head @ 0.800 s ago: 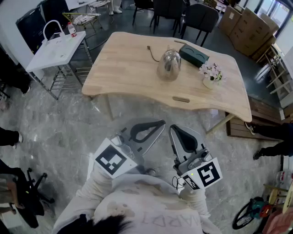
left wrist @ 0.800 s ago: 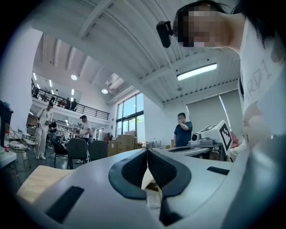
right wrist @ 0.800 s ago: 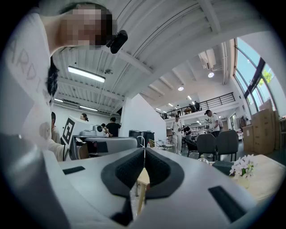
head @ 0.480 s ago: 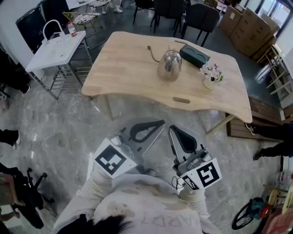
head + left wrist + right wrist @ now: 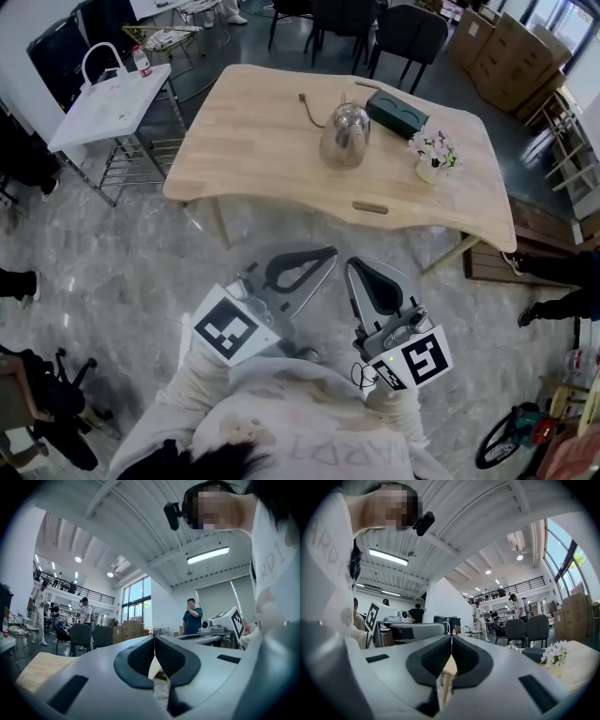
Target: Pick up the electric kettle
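Observation:
The electric kettle (image 5: 344, 134), shiny steel with a thin spout, stands upright near the middle of the light wooden table (image 5: 253, 155); its dark cable (image 5: 307, 105) trails toward the far left. Both grippers are held close to the person's chest, over the marble floor and well short of the table's near edge. The left gripper (image 5: 331, 251) is shut, its black pads meeting at the tip (image 5: 153, 638) with nothing between them. The right gripper (image 5: 351, 264) is also shut and empty (image 5: 451, 637). In the right gripper view the kettle's small shiny top (image 5: 512, 646) shows far off.
On the table right of the kettle lie a dark green box (image 5: 397, 114) and a pot of pale flowers (image 5: 431, 155). A white folding table (image 5: 105, 101) stands at the left, dark chairs (image 5: 412, 33) behind, cardboard boxes (image 5: 511, 56) and a low wooden bench (image 5: 534, 234) at the right.
The head view has shifted slightly, so the table sits a little more to the left. Both grippers stay where they were, still shut.

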Available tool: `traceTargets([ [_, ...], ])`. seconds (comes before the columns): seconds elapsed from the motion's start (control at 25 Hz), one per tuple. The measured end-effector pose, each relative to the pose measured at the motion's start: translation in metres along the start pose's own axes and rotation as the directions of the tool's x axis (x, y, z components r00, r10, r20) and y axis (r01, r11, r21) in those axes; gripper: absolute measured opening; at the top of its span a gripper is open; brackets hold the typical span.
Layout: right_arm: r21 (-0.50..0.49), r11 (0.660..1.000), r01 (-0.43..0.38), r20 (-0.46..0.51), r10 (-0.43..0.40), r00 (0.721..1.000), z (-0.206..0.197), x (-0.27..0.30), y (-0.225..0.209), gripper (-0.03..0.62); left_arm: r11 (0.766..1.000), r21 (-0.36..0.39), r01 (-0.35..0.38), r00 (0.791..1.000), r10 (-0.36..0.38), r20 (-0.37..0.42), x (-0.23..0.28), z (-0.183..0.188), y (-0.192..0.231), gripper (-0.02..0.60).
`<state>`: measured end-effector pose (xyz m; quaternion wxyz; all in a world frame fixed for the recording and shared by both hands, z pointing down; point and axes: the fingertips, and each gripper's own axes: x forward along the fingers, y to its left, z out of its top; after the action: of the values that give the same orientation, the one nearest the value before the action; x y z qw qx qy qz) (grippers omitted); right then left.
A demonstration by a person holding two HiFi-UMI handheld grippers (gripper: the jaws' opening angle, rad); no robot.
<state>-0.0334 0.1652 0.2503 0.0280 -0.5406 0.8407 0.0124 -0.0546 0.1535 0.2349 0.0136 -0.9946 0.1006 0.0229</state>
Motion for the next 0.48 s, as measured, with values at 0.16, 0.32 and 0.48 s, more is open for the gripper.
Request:
traceTargets([
  [0.16,0.006,1.0,0.002,0.013,-0.002,1.0,0.0,0.011,-0.005,0.02,1.0,-0.006,0.003,1.0,-0.003,0.0,0.001,-0.002,0.011,0.012],
  [0.32,-0.026,1.0,-0.006,-0.027,0.005,1.0,-0.008,0.028,-0.008,0.021,1.0,-0.004,0.013,1.0,-0.013,0.001,0.002,-0.004,0.027,0.012],
  [0.48,-0.031,1.0,0.0,-0.038,-0.001,0.999,-0.012,0.046,-0.014,0.021,1.0,-0.012,0.022,1.0,-0.022,0.002,0.003,-0.008,0.044,0.012],
])
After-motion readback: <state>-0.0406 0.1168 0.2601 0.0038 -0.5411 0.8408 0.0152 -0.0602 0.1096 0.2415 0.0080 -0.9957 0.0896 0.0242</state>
